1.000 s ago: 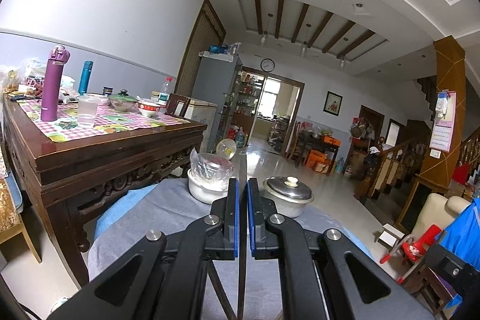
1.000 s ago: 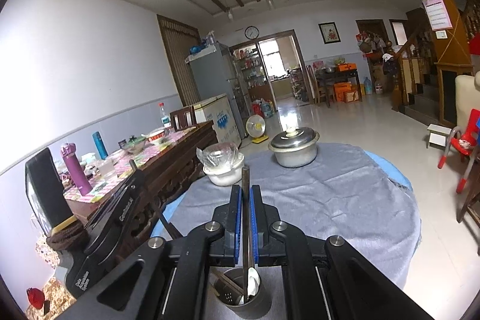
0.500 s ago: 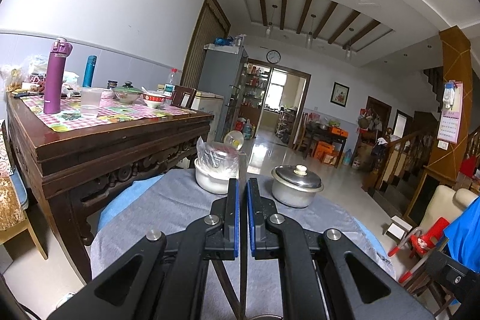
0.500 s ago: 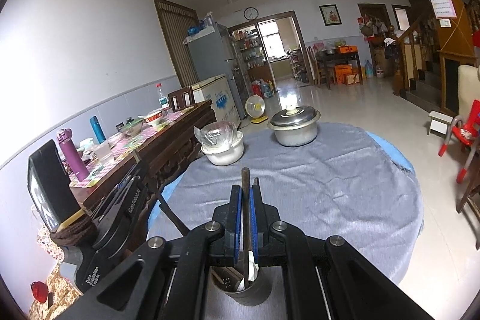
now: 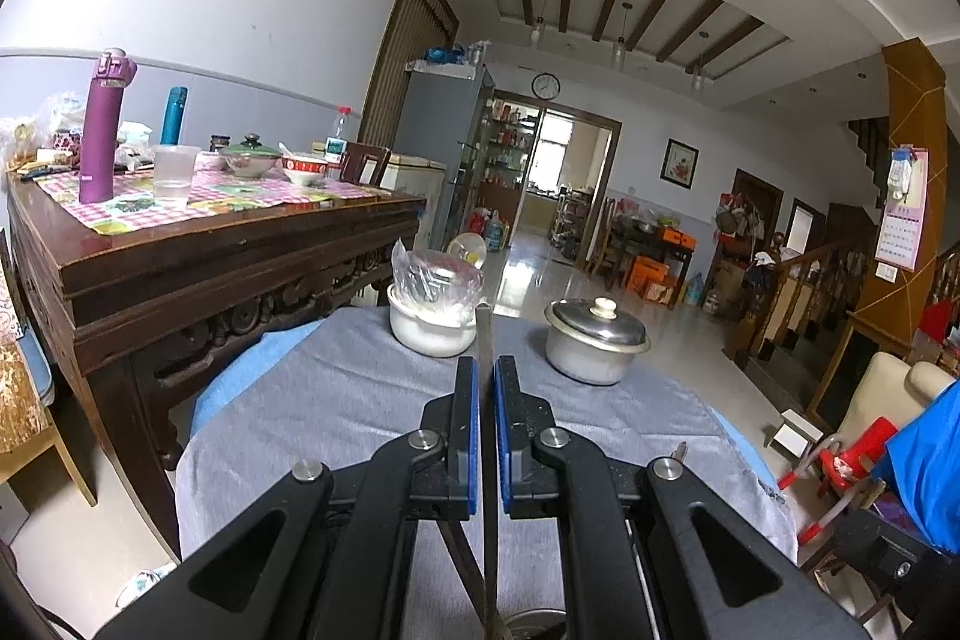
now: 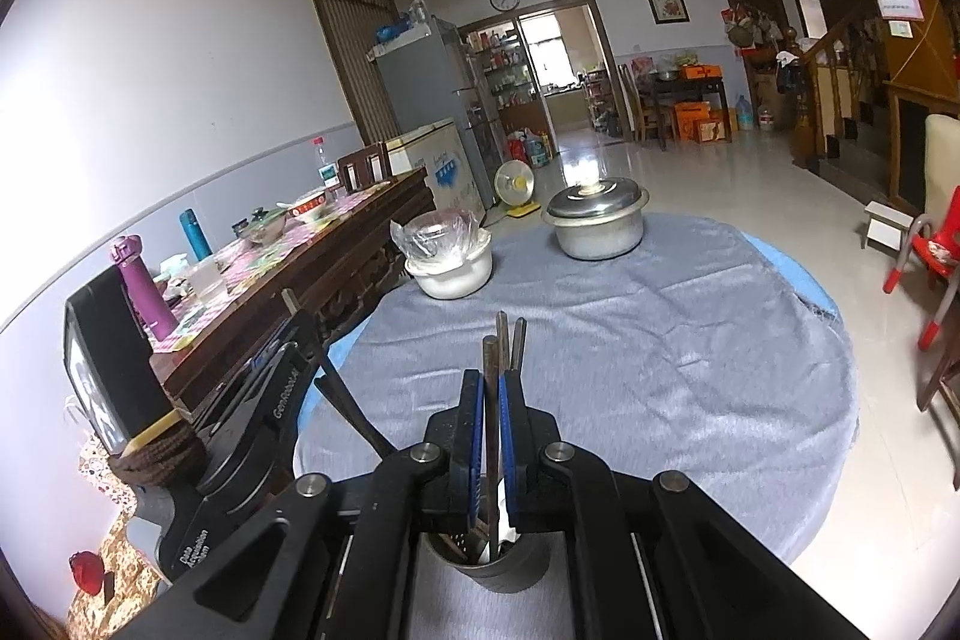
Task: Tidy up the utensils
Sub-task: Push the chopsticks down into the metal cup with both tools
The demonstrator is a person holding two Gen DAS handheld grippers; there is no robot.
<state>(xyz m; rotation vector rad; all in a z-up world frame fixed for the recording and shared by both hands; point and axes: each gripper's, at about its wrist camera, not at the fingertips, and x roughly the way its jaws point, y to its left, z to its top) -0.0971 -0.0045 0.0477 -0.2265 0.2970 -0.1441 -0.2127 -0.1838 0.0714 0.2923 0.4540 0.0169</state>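
A grey cloth covers my round table. On it, at the near edge, a metal utensil cup stands under my claws. My right claw pinches an upright chopstick over the cup; my left claw pinches a flat metal utensil.

The left gripper is pinching a thin flat utensil handle above the metal cup; the right gripper is clamping a dark upright stick over that cup
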